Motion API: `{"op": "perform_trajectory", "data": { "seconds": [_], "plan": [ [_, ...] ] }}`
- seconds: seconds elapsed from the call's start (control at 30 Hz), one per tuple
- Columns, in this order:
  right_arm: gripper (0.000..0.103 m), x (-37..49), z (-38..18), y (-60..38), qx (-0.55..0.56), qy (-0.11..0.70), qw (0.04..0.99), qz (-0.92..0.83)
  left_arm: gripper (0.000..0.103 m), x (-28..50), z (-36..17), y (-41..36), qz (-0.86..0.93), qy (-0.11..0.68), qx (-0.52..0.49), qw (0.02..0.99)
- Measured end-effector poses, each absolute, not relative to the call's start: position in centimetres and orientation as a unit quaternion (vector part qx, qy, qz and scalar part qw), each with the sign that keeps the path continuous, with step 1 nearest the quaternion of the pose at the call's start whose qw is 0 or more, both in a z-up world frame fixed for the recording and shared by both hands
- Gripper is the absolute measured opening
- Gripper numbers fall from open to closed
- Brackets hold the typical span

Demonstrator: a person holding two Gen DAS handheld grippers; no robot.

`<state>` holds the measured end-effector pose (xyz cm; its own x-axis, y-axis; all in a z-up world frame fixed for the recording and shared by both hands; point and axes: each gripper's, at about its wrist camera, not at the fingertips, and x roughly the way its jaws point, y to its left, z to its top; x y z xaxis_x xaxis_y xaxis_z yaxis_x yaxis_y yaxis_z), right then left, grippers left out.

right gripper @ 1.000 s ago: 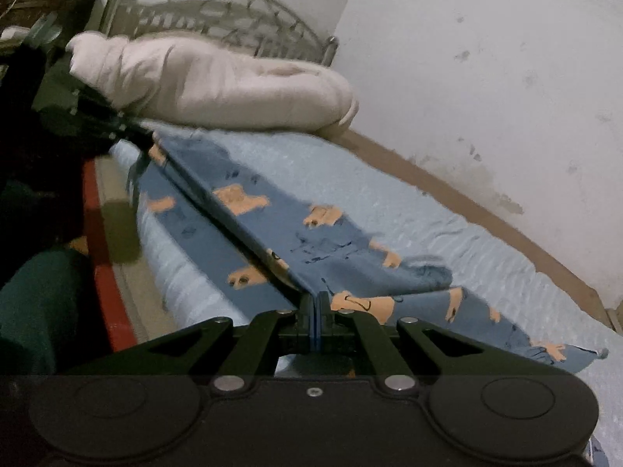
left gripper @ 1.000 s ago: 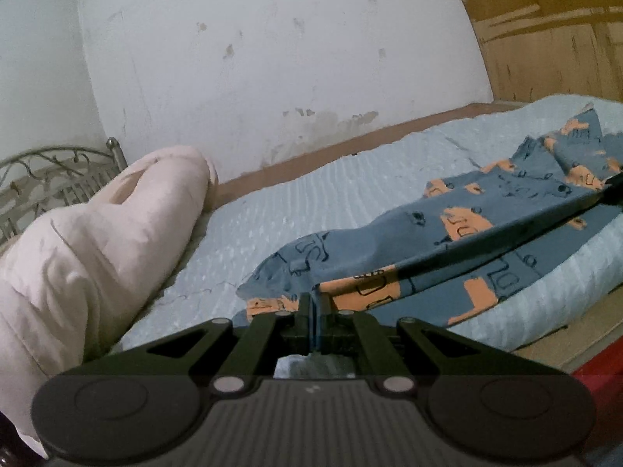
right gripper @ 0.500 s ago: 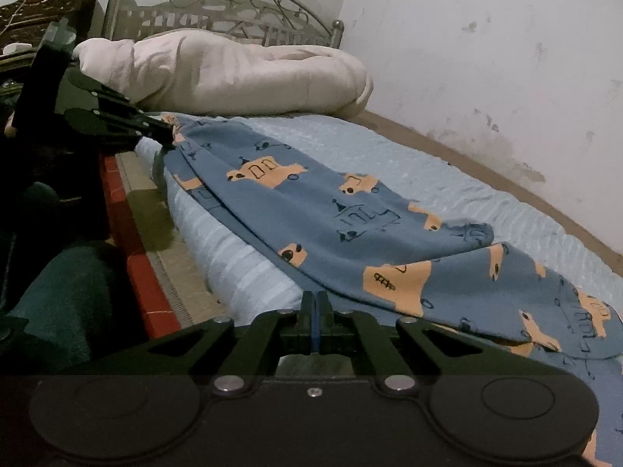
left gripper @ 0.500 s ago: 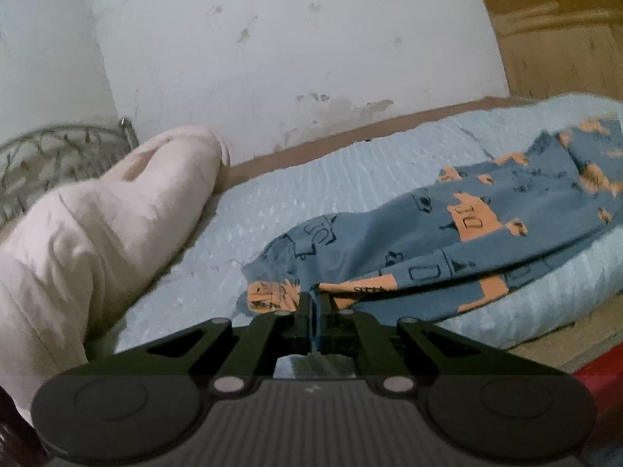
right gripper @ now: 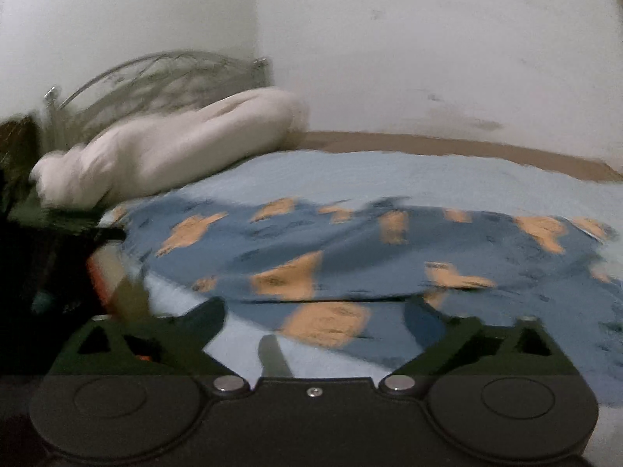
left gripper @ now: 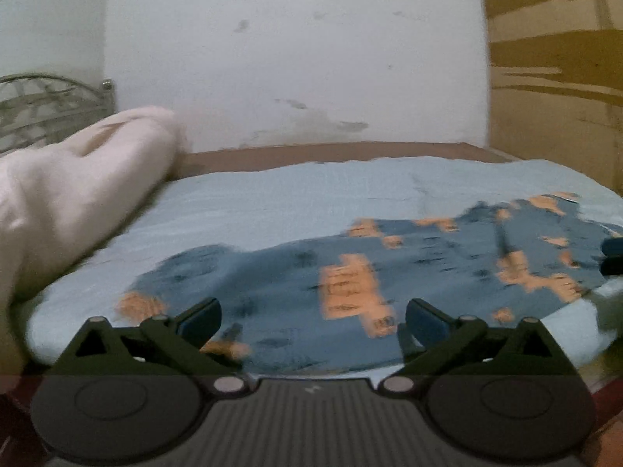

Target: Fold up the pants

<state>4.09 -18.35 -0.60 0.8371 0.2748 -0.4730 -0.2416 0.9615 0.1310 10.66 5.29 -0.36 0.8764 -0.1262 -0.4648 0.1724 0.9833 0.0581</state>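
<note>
Blue pants with orange prints (left gripper: 389,272) lie flat on the light blue bed, near its front edge. They also show in the right wrist view (right gripper: 370,249), with a folded layer on top. My left gripper (left gripper: 313,317) is open and empty just above the pants' near edge. My right gripper (right gripper: 313,313) is open and empty over the pants' near edge. The right gripper's tip shows at the right edge of the left wrist view (left gripper: 613,258). Both views are motion blurred.
A rolled cream blanket (left gripper: 74,186) lies at the head of the bed, also in the right wrist view (right gripper: 175,148), by a metal headboard (right gripper: 155,78). A white wall (left gripper: 292,58) runs behind. The bed sheet (left gripper: 292,190) spreads beyond the pants.
Both grippers were shut on the pants' edge and have opened, letting go. The pants have dropped from a lifted, stretched hold to lie flat on the bed.
</note>
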Motion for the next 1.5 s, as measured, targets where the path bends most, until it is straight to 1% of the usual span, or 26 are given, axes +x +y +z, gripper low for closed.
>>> {"op": "perform_trajectory", "data": {
  "seconds": [0.17,0.4,0.47,0.53,0.57,0.6,0.63,0.7,0.73,0.77,0.8,0.83,0.87,0.9,0.97,1.1,1.2,1.27,1.37,1.5],
  "plan": [
    [0.102,4.5,-0.2,-25.7,0.127,0.254,0.958,0.047,0.102,12.2,0.1,-0.9,-0.153,0.228,0.062,0.96],
    [0.101,8.7,-0.2,-35.5,0.259,0.279,0.924,-0.034,0.102,13.4,-0.4,-9.8,-0.226,0.221,0.16,0.935],
    [0.095,10.1,-0.2,-37.3,0.285,0.284,0.915,-0.035,0.093,13.7,-0.7,-11.5,-0.232,0.224,0.188,0.928],
    [0.09,11.6,-0.3,-38.5,0.302,0.292,0.907,-0.035,0.076,13.8,-1.0,-12.7,-0.237,0.231,0.216,0.919],
    [0.086,12.3,-0.3,-39.0,0.306,0.294,0.905,-0.036,0.072,13.9,-1.1,-13.1,-0.24,0.235,0.225,0.915],
    [0.084,13.1,-0.3,-39.4,0.306,0.296,0.904,-0.039,0.062,13.8,-1.3,-13.5,-0.244,0.239,0.231,0.911],
    [0.079,13.6,-0.3,-39.6,0.307,0.299,0.902,-0.044,0.054,13.8,-1.4,-13.8,-0.25,0.245,0.239,0.906],
    [0.069,14.6,-0.5,-40.3,0.322,0.306,0.895,-0.048,0.048,13.8,-1.8,-14.4,-0.252,0.252,0.259,0.898],
    [0.06,15.0,-0.5,-40.5,0.33,0.308,0.891,-0.048,0.04,13.8,-2.1,-14.7,-0.251,0.255,0.273,0.893],
    [0.046,15.4,-0.5,-40.6,0.335,0.312,0.888,-0.048,0.034,13.8,-2.3,-14.9,-0.252,0.258,0.284,0.888],
    [0.037,15.6,-0.4,-40.7,0.336,0.315,0.887,-0.047,0.019,13.9,-2.4,-15.1,-0.252,0.262,0.29,0.885],
    [0.016,15.8,-0.2,-40.6,0.332,0.315,0.888,-0.045,0.012,14.0,-2.4,-15.2,-0.246,0.265,0.295,0.884],
    [0.008,15.8,0.1,-40.5,0.326,0.314,0.891,-0.044,0.008,14.3,-2.4,-15.2,-0.242,0.268,0.296,0.884],
    [0.008,15.8,0.6,-40.4,0.319,0.31,0.895,-0.039,0.004,14.4,-2.3,-15.2,-0.24,0.271,0.291,0.886],
    [0.006,15.7,1.4,-40.2,0.309,0.301,0.902,-0.03,0.003,14.5,-1.6,-14.5,-0.242,0.269,0.267,0.893],
    [0.005,14.0,4.3,-40.1,0.299,0.266,0.916,-0.016,0.002,13.4,0.3,-13.2,-0.25,0.246,0.231,0.907],
    [0.005,10.7,6.5,-39.8,0.28,0.227,0.933,-0.015,0.002,11.9,0.7,-12.8,-0.266,0.232,0.232,0.906],
    [0.005,7.9,7.0,-39.3,0.265,0.215,0.94,-0.023,0.002,11.4,0.1,-12.8,-0.274,0.236,0.244,0.9],
    [0.005,3.5,5.6,-38.2,0.231,0.224,0.945,-0.055,0.002,10.8,-1.9,-13.2,-0.276,0.242,0.273,0.889],
    [0.005,0.5,1.3,-37.2,0.219,0.265,0.935,-0.086,0.002,10.7,-2.8,-13.2,-0.272,0.243,0.272,0.891]
  ]
}}
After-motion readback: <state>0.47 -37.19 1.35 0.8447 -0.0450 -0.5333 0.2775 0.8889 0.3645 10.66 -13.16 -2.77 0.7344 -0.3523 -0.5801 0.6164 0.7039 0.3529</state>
